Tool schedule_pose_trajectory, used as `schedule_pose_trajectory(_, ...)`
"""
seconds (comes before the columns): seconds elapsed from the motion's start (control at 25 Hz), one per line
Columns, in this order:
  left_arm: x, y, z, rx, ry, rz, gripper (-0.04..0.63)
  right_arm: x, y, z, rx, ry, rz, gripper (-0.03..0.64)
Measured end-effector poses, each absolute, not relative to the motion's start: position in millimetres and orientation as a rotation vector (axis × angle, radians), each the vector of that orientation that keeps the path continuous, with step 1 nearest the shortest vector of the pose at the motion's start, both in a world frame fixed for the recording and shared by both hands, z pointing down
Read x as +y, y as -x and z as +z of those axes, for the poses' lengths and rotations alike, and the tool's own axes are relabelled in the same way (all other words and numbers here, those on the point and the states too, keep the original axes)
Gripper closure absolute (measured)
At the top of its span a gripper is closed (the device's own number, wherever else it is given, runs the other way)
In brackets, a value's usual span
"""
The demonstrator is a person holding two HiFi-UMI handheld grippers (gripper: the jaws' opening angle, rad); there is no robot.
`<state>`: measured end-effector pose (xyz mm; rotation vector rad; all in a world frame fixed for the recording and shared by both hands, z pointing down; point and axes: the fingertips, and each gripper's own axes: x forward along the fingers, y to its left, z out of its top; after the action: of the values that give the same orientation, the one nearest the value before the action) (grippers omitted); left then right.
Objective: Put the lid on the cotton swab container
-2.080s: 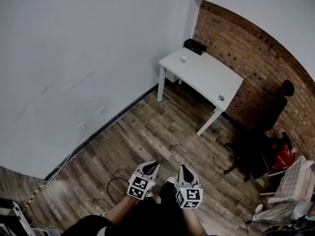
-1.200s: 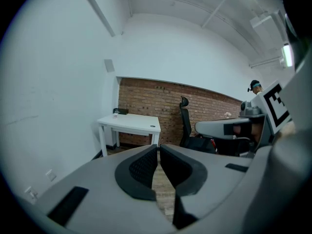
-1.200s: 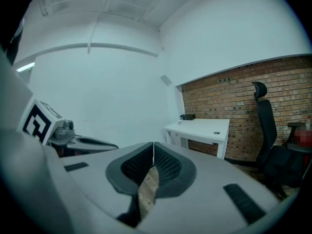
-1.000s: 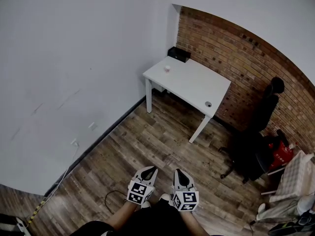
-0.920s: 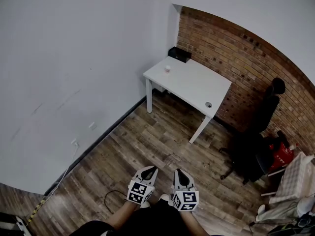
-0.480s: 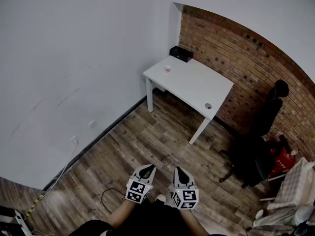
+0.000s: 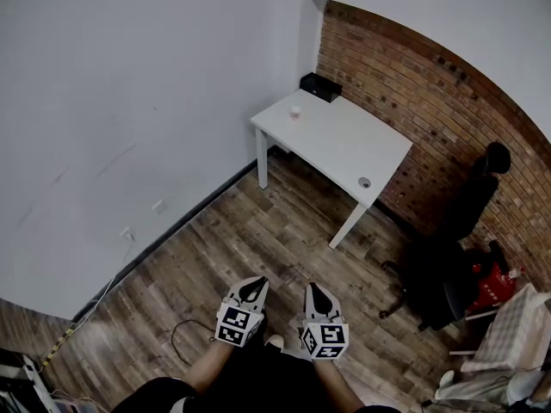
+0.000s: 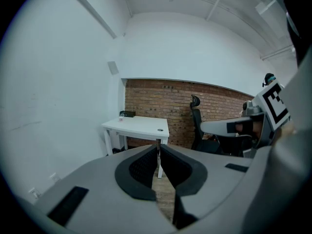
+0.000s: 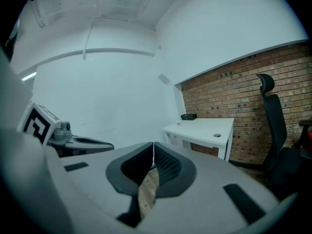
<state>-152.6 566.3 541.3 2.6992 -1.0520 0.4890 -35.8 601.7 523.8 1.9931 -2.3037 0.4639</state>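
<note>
A small white container with a pinkish top stands near the far corner of a white table, well away from me. It also shows as a speck in the left gripper view and as another in the right gripper view. A small round thing lies near the table's right edge; it is too small to identify. My left gripper and right gripper hang side by side over the wooden floor, close to my body. Both are shut with nothing between the pads.
A black box sits at the table's back corner by the brick wall. A black office chair stands to the right, with red things and a checked cloth beyond it. A cable lies on the floor at the left.
The view has shifted a little as the person moves. Both grippers remain shut and side by side, slightly higher in the head view than before.
</note>
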Motion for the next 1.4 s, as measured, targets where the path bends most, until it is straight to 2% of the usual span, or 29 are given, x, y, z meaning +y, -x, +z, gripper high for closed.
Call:
schedule_pose_trajectory(0.52,517.7,127.9,546.6,-1.006,-2.719,0.476,0.565,562.3,13.7,531.9,-2.258,-2.020,0.462,0.594)
schedule_pose_trajectory(1.4,328.6,108.7,535.9,-0.891,-2.772,0.469,0.565,373.4,0.5,519.5,-2.192,-2.062,0.403,0.595)
